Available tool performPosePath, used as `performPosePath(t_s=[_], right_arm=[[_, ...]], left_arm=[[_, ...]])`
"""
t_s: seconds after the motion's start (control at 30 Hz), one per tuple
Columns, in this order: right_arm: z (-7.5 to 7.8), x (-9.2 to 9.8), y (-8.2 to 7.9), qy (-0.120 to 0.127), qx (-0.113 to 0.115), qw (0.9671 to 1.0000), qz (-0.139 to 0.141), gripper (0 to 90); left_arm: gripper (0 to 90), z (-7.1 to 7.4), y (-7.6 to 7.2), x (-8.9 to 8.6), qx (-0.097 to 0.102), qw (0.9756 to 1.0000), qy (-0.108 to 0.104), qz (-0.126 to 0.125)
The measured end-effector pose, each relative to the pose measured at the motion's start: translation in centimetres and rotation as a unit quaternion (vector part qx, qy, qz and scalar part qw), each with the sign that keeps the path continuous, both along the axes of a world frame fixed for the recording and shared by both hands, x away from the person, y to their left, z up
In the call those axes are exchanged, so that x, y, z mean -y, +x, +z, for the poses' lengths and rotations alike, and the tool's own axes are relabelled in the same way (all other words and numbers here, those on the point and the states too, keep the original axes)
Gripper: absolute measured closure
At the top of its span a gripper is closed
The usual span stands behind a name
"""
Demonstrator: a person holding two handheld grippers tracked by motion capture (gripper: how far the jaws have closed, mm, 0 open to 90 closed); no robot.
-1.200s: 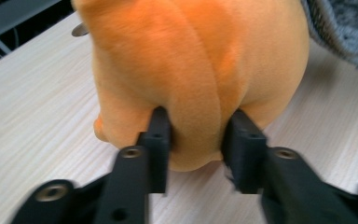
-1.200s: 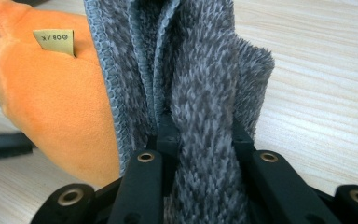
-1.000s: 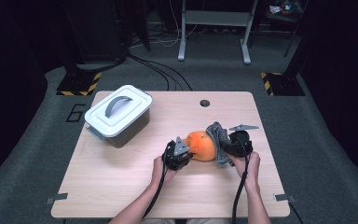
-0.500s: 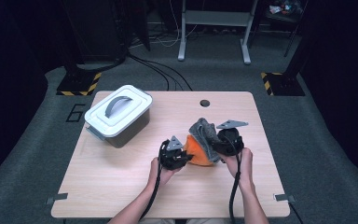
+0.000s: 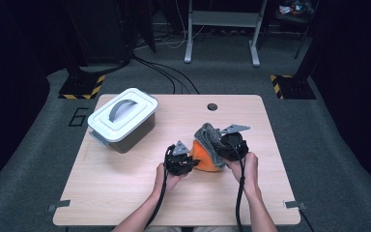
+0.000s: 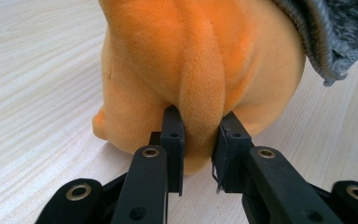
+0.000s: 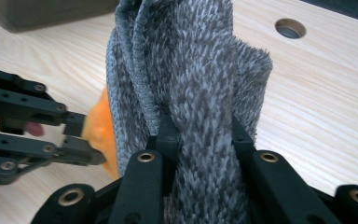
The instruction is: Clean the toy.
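An orange plush toy lies on the wooden table, right of centre. A grey fuzzy cloth drapes over its top and right side. My left gripper comes in from the toy's left. In the left gripper view my left gripper is shut on a fold of the orange plush toy, with the grey cloth at the upper right. My right gripper is at the toy's right. My right gripper is shut on a bunched ridge of the grey cloth; the orange toy peeks out beside it.
A grey box with a white handled lid stands at the table's back left. A round hole sits near the far edge. The right gripper view shows the left gripper close by on its left. The person's hands hold both grippers near the front edge.
My right gripper has moved left and up with the grey cloth, drawing it higher over the orange toy. My left gripper has kept its hold and place.
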State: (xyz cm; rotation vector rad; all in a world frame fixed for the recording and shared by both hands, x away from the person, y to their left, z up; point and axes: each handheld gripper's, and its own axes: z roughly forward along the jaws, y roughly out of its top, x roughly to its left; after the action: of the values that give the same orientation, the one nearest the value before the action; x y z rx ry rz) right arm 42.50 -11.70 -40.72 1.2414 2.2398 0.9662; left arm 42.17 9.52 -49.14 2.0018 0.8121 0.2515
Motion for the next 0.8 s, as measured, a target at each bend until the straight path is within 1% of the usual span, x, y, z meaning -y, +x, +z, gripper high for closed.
performPosePath(t_s=[0.07,0.1,0.17,0.23,0.27,0.37,0.47,0.5,0.6,0.67,0.73,0.77,0.8], right_arm=[[-0.2,0.6,0.1,0.007,-0.007,0.9999,-0.01,73.2],[-0.5,1.0,0.1,0.009,-0.006,0.9998,-0.014,73.2],[-1.0,2.0,0.3,0.018,-0.012,0.9995,-0.022,73.2],[-1.5,2.9,0.4,0.021,-0.019,0.9989,-0.037,73.2],[-2.0,3.5,0.5,0.024,-0.028,0.9981,-0.048,73.2],[-3.1,4.7,1.0,0.021,-0.042,0.9968,-0.064,73.2],[-3.6,5.2,1.2,0.02,-0.054,0.9955,-0.075,73.1],[-3.5,5.3,1.2,0.023,-0.054,0.9957,-0.071,73.2],[-2.5,5.1,0.6,0.029,-0.037,0.9963,-0.071,73.2],[-1.5,4.6,0.1,0.034,-0.022,0.9976,-0.057,73.2],[-0.4,3.6,-0.5,0.039,-0.008,0.9985,-0.038,73.2],[0.1,3.1,-0.7,0.038,-0.004,0.9989,-0.026,73.2],[0.6,2.4,-0.9,0.032,0.003,0.9994,-0.013,73.1]], left_arm=[[75.9,0.0,0.0,0.0,0.0,1.0,-0.002,0.0],[75.9,0.0,0.0,0.0,0.0,1.0,-0.002,0.0],[75.8,0.0,0.0,0.0,0.0,1.0,-0.003,0.0],[75.8,-0.1,0.0,0.0,0.0,1.0,-0.004,0.0],[75.8,-0.1,0.0,0.0,0.0,1.0,-0.005,0.001],[75.8,-0.1,0.0,0.0,0.0,1.0,-0.006,0.001],[75.8,0.0,0.0,0.0,0.001,1.0,0.0,-0.002],[75.8,0.0,0.0,0.0,0.001,1.0,0.002,-0.002],[75.8,0.1,0.1,-0.1,0.002,1.0,0.001,0.0],[75.8,0.1,0.0,-0.1,0.002,1.0,0.002,-0.001],[75.8,0.1,0.0,0.1,0.004,1.0,0.005,-0.002],[75.8,0.2,-0.1,0.1,0.004,1.0,0.007,-0.002],[75.7,0.1,-0.1,0.2,0.006,1.0,0.006,0.0]])
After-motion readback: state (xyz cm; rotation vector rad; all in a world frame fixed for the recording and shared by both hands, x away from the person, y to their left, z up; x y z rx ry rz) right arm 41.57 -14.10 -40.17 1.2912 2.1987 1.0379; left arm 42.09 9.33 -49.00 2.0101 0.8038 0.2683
